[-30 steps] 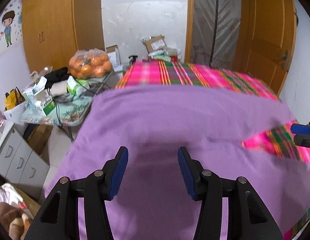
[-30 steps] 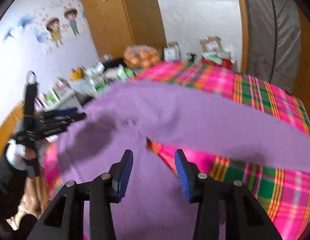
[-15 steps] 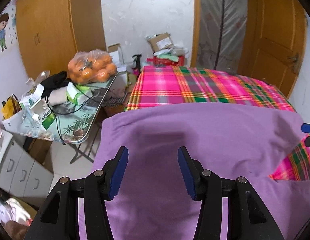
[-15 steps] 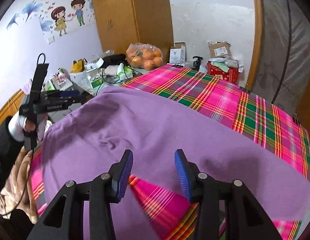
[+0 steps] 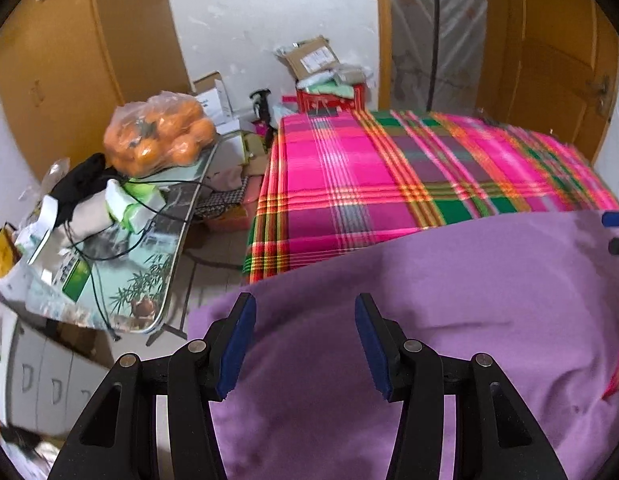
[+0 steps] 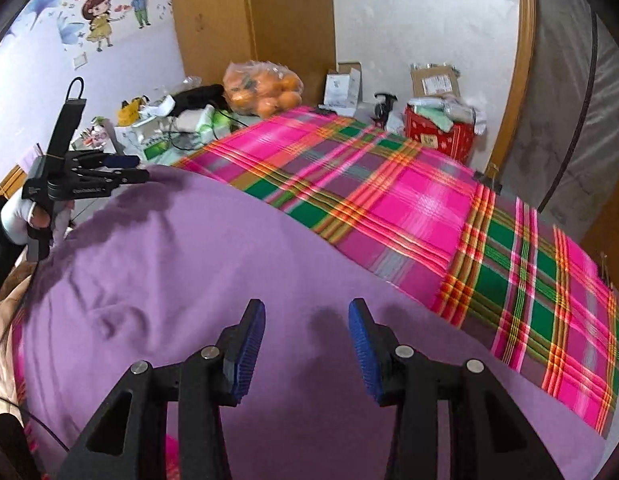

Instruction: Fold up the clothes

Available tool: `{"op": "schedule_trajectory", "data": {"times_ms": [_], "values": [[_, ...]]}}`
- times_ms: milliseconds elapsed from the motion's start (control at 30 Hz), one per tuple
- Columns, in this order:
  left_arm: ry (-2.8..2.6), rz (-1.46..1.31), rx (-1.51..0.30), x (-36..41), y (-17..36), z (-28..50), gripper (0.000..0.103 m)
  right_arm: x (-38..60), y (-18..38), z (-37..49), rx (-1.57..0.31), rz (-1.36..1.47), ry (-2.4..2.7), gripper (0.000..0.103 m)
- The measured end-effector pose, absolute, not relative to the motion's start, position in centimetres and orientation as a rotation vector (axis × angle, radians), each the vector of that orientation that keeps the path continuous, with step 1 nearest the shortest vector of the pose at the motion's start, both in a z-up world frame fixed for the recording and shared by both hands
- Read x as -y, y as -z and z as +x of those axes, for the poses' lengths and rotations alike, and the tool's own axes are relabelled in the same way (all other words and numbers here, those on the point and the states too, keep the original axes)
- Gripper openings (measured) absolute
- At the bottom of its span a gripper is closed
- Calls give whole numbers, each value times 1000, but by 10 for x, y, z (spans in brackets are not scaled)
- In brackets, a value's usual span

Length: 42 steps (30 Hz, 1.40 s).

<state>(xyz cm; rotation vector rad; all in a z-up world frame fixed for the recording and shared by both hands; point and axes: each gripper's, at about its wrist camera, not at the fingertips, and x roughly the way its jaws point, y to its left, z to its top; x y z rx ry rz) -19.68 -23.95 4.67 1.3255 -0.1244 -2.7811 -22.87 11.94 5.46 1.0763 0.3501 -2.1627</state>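
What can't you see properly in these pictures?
- Purple cloth: near edge cut off by the frame bottom in both views, so its shape is unclear.
- Right gripper, left view: only its tips show at the frame edge.
- Box label, right view: too small to read.

Even, soft indoor light, bright enough; no harsh glare. Fisheye bends door frames, dark vignette at corners. Motion blur smears the plaid bedcover [image 5: 389, 184] and purple cloth [image 6: 197, 280]. Soft finger shadows fall on cloth. Wall stickers [image 6: 109, 12] sharp; far boxes soft.
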Motion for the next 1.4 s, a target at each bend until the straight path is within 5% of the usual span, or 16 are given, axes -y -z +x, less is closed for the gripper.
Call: {"op": "schedule_trajectory", "data": {"times_ms": [733,833,900,1000,1400], "values": [[2871,1427,151,259,-20,-241,54,-115,-15,-289,-444,1147,2043,40],[2892,1456,121,259,-20,-243,43,-113,-16,-288,-450,1142,2026,23],[2912,1465,139,254,-20,-242,26,-112,-17,-288,-454,1137,2016,15],[2927,1453,226,241,-20,-239,11,-110,-17,-286,-460,1129,2015,9],[2921,1315,253,234,-49,-221,3,-113,-56,-258,-456,1046,2106,6]]}}
